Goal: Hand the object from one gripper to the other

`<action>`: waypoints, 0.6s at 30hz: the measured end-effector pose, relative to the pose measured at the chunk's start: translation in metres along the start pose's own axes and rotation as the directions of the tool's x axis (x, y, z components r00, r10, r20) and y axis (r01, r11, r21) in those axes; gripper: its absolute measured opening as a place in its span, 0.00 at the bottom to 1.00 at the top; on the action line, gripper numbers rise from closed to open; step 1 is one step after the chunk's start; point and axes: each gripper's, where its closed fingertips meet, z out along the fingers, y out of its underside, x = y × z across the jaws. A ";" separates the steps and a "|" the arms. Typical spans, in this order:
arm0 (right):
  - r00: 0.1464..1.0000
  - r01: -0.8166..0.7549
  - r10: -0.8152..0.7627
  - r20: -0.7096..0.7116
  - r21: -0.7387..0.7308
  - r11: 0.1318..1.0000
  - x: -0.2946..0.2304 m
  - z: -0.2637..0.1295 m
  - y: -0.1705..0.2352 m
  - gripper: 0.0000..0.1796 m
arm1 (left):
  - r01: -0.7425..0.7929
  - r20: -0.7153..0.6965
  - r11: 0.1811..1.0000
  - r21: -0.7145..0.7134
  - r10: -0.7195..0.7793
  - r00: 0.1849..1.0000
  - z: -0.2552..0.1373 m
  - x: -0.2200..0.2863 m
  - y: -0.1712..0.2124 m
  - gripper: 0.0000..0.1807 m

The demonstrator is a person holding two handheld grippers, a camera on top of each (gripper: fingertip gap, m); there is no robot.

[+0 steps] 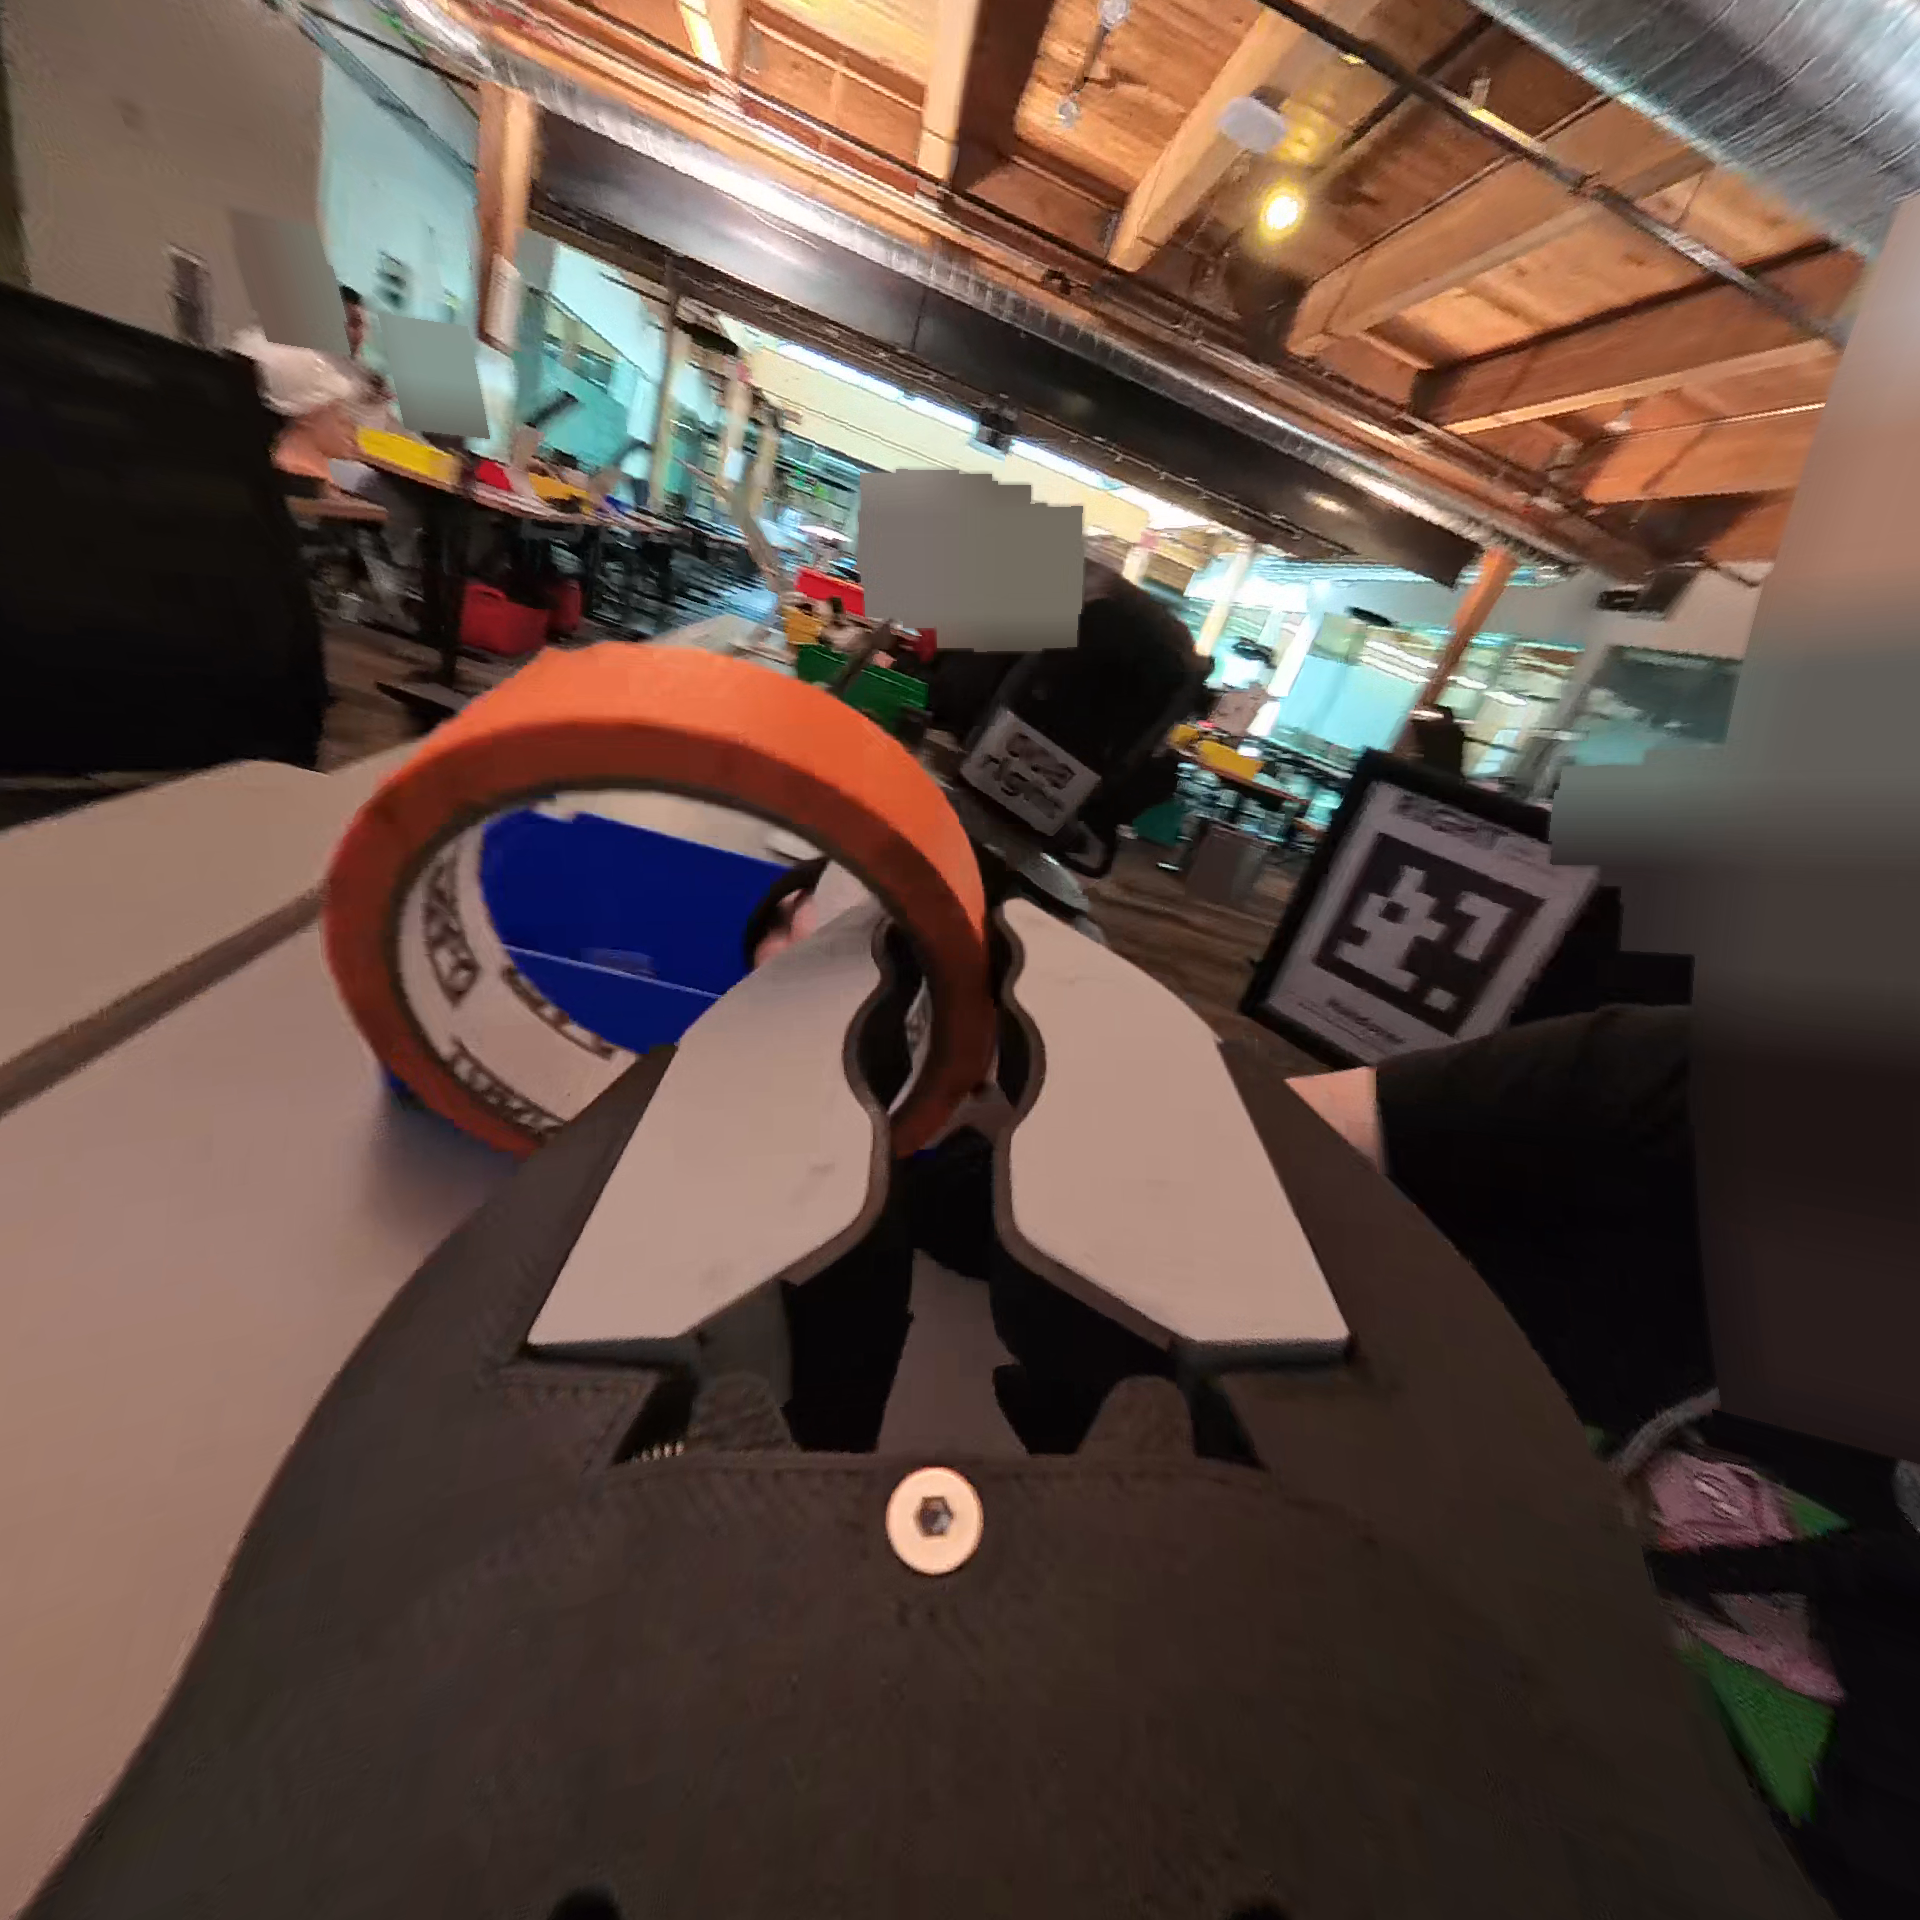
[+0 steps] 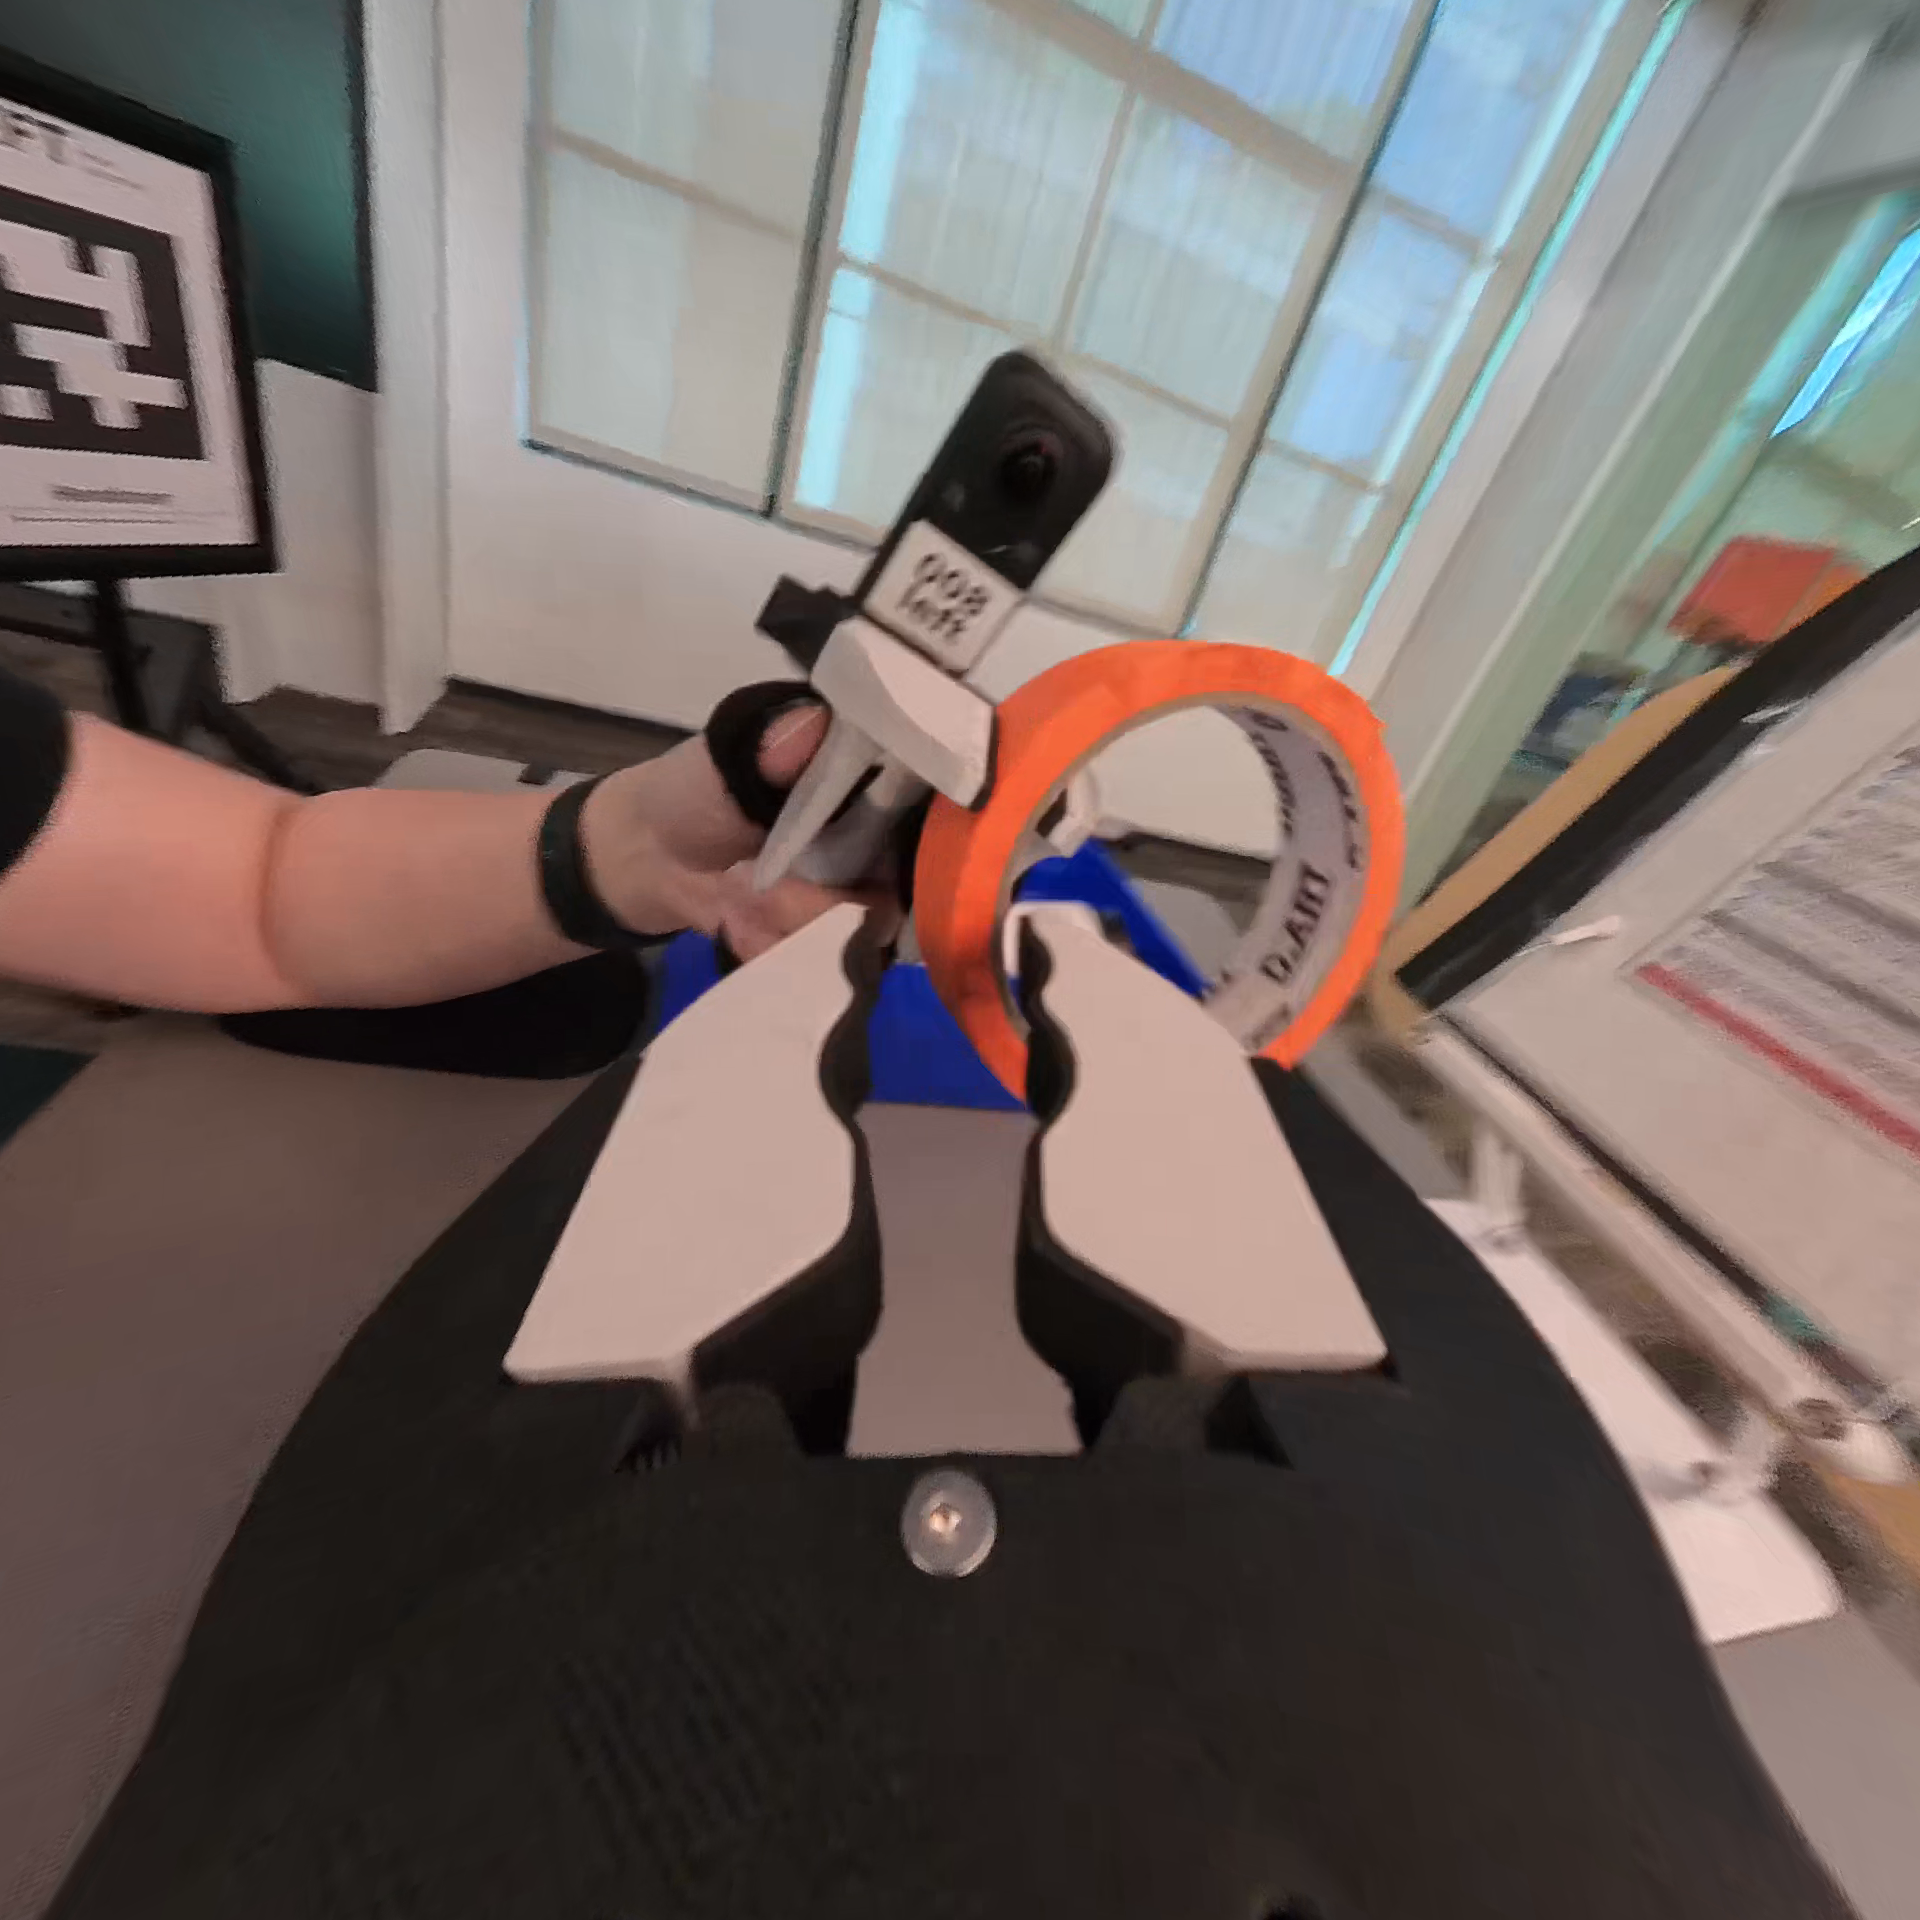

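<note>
Table (image 2: 156, 1195) is lying below the exchange, the tape roll (image 2: 1174, 675) hanging above it. Left gripper (image 1: 940, 966) is clamping the roll's wall, one finger inside the ring. Right gripper (image 2: 940, 940) is straddling the same wall, jaws apart, not visibly pinching. Judgement: right should be closing firmly before left is releasing.

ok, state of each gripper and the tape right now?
left gripper: shut on the tape wall, one finger inside the ring, one outside.
right gripper: open, fingers straddling the tape wall, not clamped yet.
tape: on edge, held by the left gripper only.
</note>
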 end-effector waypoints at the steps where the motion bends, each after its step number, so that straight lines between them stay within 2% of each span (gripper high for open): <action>1: 0.998 0.038 -0.036 -0.056 0.033 0.999 0.007 -0.003 -0.005 0.19 | -0.052 0.063 0.998 0.019 0.051 0.997 -0.003 -0.006 -0.005 0.06; 3: 0.991 0.057 -0.050 -0.123 0.060 0.997 0.019 -0.011 -0.010 0.22 | -0.201 0.199 0.979 0.023 0.192 0.961 -0.011 -0.016 -0.013 0.05; 5: 0.994 -0.031 0.038 -0.099 0.071 0.997 0.024 -0.016 -0.012 0.22 | -0.395 0.365 0.914 -0.093 0.400 0.840 -0.019 -0.030 -0.016 0.05; 6: 0.990 -0.098 0.105 -0.094 0.076 0.992 0.028 -0.017 -0.012 0.22 | -0.480 0.433 0.853 -0.203 0.518 0.738 -0.023 -0.038 -0.014 0.05; 8: 0.963 -0.223 0.233 -0.138 0.087 0.971 0.042 -0.021 -0.012 0.22 | -0.576 0.476 0.674 -0.462 0.737 0.480 -0.031 -0.055 -0.008 0.05; 10: 0.934 -0.293 0.305 -0.186 0.087 0.952 0.051 -0.022 -0.010 0.24 | -0.570 0.407 0.443 -0.692 0.891 0.199 -0.038 -0.070 -0.001 0.05; 11: 0.926 -0.304 0.311 -0.215 0.068 0.950 0.053 -0.021 -0.007 0.26 | -0.545 0.342 0.330 -0.770 0.936 0.085 -0.039 -0.076 0.003 0.06; 12: 0.922 -0.301 0.304 -0.239 0.047 0.952 0.052 -0.019 -0.005 0.28 | -0.513 0.268 0.234 -0.826 0.963 0.007 -0.039 -0.081 0.009 0.05; 13: 0.918 -0.297 0.293 -0.266 0.027 0.955 0.052 -0.016 -0.003 0.28 | -0.472 0.196 0.154 -0.868 0.980 -0.041 -0.038 -0.086 0.018 0.05; 15: 0.910 -0.287 0.270 -0.316 -0.009 0.958 0.050 -0.011 0.003 0.30 | -0.405 0.086 0.043 -0.913 0.992 -0.089 -0.035 -0.094 0.033 0.05; 18: 0.895 -0.291 0.236 -0.379 -0.093 0.952 0.051 -0.005 0.019 0.33 | -0.369 -0.003 -0.040 -0.928 0.995 -0.101 -0.031 -0.098 0.047 0.05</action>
